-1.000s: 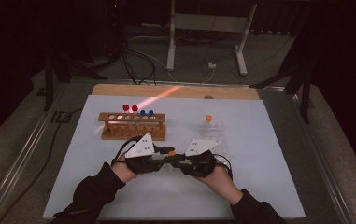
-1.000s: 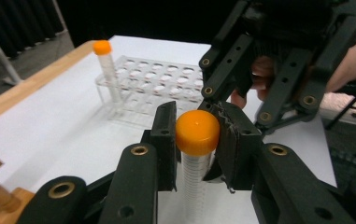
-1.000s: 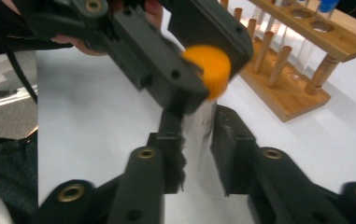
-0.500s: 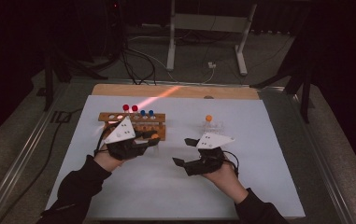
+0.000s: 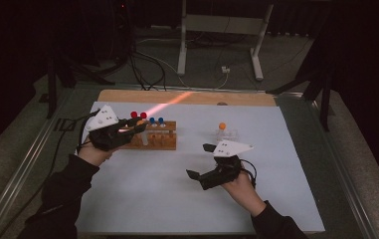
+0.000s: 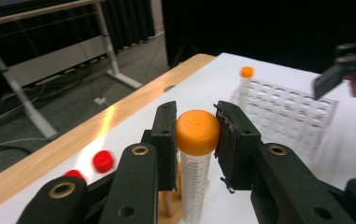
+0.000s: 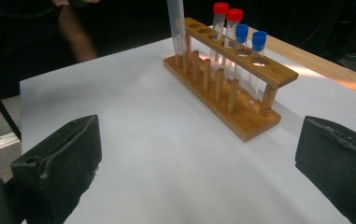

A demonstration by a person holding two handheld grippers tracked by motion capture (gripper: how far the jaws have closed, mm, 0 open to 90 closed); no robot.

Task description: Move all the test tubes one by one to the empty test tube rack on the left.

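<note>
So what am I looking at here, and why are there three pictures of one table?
A person sits at a white table with a hand-held clamp tool in each hand. One camera looks down from above; the other two ride on the tools. The left gripper is shut on an orange-capped tube and holds it over the wooden rack, which carries red- and blue-capped tubes. The right gripper has just been opening; nothing is between its jaws. Farther back, a clear plastic rack holds another orange-capped tube.
</note>
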